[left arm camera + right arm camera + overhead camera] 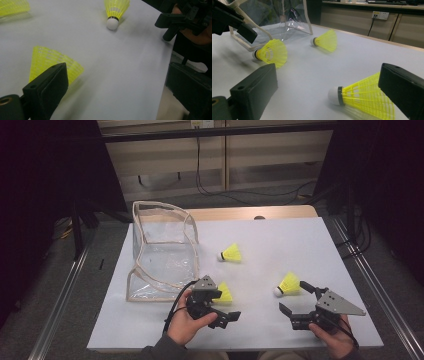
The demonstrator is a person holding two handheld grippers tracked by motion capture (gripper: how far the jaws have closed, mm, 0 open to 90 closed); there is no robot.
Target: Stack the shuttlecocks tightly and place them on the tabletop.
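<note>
On the white table, the right gripper holds its jaws apart with a yellow shuttlecock lying at its 11 o'clock, while the left gripper, also spread, rests beside another shuttlecock at its 12 o'clock.

Three yellow shuttlecocks (white cork tips) lying on their sides, well apart, on the white table, near a clear pouch.
</note>
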